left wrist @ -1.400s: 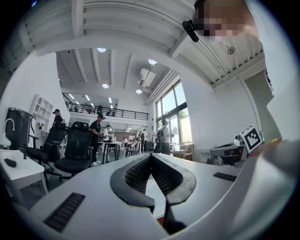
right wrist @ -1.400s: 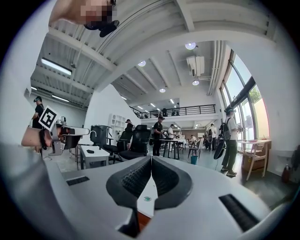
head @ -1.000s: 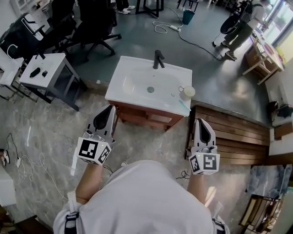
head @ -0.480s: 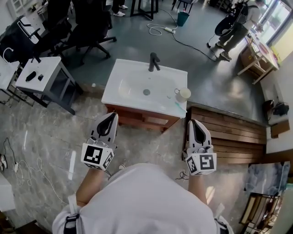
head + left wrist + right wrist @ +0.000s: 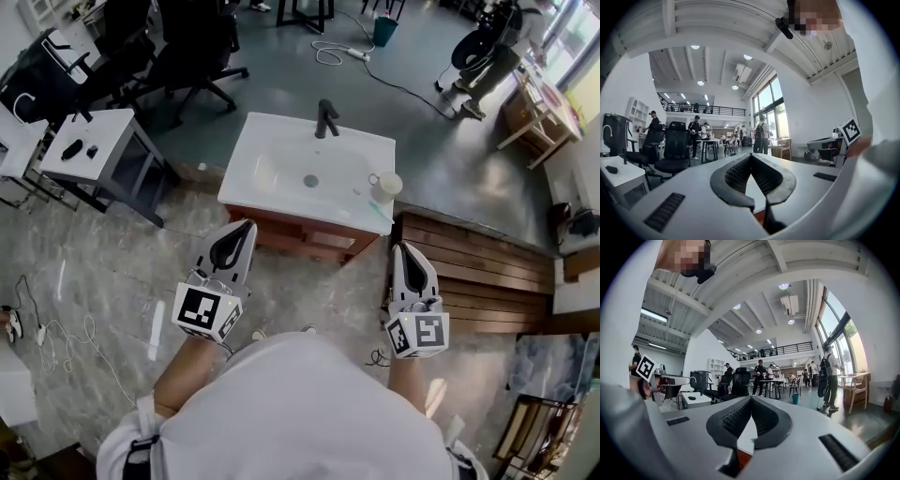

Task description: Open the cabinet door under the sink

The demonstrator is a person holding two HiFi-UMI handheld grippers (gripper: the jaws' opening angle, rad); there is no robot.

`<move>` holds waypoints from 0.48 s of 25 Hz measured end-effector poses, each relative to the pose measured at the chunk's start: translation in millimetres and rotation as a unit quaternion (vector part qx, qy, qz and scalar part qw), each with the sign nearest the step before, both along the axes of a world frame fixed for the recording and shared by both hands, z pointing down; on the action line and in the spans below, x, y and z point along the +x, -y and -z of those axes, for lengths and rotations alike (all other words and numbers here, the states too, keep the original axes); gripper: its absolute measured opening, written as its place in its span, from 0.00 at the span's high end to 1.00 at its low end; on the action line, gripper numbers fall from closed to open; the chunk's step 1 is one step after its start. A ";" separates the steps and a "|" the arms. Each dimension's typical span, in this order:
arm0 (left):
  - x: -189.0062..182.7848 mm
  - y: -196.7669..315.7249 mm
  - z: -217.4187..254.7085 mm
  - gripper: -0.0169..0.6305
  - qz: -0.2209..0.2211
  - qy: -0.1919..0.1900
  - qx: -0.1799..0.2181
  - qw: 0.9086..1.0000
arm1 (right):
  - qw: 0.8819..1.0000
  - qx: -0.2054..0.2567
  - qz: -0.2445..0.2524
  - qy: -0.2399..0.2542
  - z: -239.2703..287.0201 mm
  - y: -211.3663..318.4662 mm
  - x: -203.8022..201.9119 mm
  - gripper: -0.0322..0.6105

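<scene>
A white sink (image 5: pixel 281 169) with a black faucet (image 5: pixel 325 119) sits on a brown wooden cabinet (image 5: pixel 298 238), whose front shows as a narrow strip from above. My left gripper (image 5: pixel 246 228) is held level just in front of the cabinet's left part, apart from it, jaws shut and empty. My right gripper (image 5: pixel 410 249) hovers off the cabinet's right corner, also shut with nothing in it. In the left gripper view the fingertips (image 5: pixel 751 157) meet, with a sliver of brown cabinet (image 5: pixel 760 218) below. The right gripper view shows closed jaws (image 5: pixel 751 398) above the white sink top.
A white cup (image 5: pixel 385 186) stands on the sink's right edge. A grey side table (image 5: pixel 94 142) and office chairs (image 5: pixel 187 47) stand to the left. A slatted wooden platform (image 5: pixel 478 272) lies to the right, cables (image 5: pixel 56 328) trail on the floor, and a person (image 5: pixel 487 56) stands far back.
The head view has wobbled slightly. Both grippers stay shut in front of the cabinet, in about the same places.
</scene>
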State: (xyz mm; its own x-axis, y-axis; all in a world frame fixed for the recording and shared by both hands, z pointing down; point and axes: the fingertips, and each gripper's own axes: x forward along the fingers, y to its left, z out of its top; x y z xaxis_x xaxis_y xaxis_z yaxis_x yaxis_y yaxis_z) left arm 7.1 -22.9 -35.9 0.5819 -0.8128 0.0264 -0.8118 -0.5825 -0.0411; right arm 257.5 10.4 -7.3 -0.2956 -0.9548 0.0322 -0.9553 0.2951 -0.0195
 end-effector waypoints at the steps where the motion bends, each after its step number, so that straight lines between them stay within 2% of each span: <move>1: -1.1 0.2 1.0 0.95 0.001 0.000 0.001 1.000 | 1.000 -0.001 -0.001 -0.001 -0.5 -0.8 -0.4 0.90; 12: -15.0 -0.5 1.1 0.95 0.010 -0.009 -0.002 1.000 | 1.000 0.001 0.004 -0.004 3.5 -5.5 -10.2 0.90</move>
